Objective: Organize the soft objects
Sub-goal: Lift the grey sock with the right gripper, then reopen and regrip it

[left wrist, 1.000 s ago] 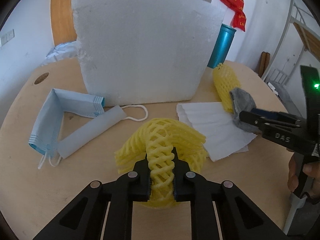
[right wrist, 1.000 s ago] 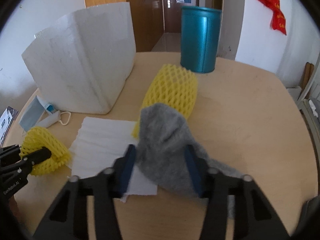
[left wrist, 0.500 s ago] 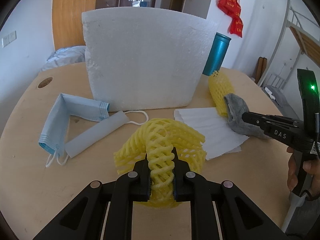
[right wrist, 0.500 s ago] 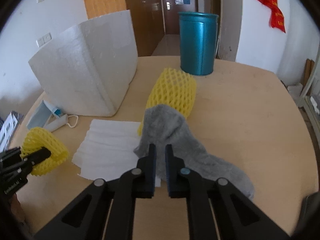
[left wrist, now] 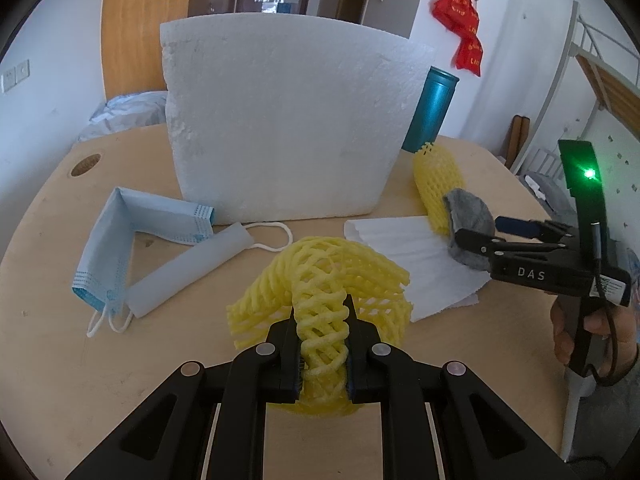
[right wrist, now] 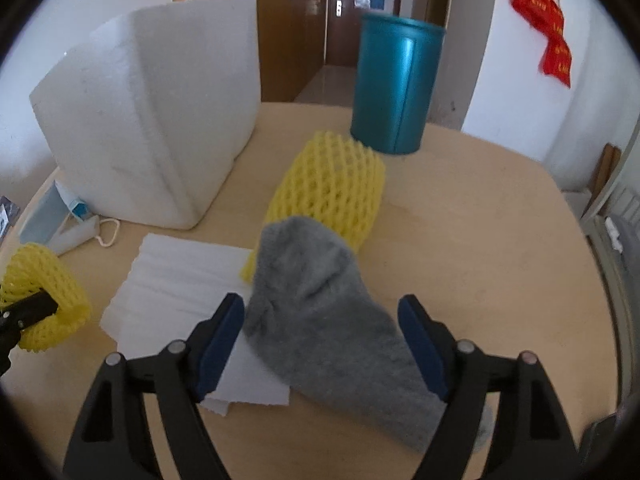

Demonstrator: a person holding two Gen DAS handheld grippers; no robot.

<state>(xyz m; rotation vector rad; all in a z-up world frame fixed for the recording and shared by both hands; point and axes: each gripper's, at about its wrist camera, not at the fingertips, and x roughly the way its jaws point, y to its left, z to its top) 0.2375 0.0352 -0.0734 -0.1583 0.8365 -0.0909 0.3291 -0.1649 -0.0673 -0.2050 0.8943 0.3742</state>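
My left gripper [left wrist: 322,316] is shut on a curled yellow foam net [left wrist: 332,276], held just above the round wooden table [left wrist: 48,360]; it also shows in the right wrist view [right wrist: 44,300]. My right gripper [right wrist: 320,320] is open, its blue pads [right wrist: 222,338] on either side of a grey sock [right wrist: 324,320] lying on the table. The sock [left wrist: 470,220] lies partly on a white folded tissue [right wrist: 180,280] and against a second yellow foam net [right wrist: 332,192]. A blue face mask [left wrist: 120,240] lies at the left.
A large white foam block [left wrist: 280,120] stands at the back of the table. A teal cylinder [right wrist: 396,84] stands behind the second net. A hole [left wrist: 85,164] is in the table's far left.
My right gripper was open a second ago, shut over the sock half a second ago, and is now open again around it. My left gripper has lifted the net slightly.
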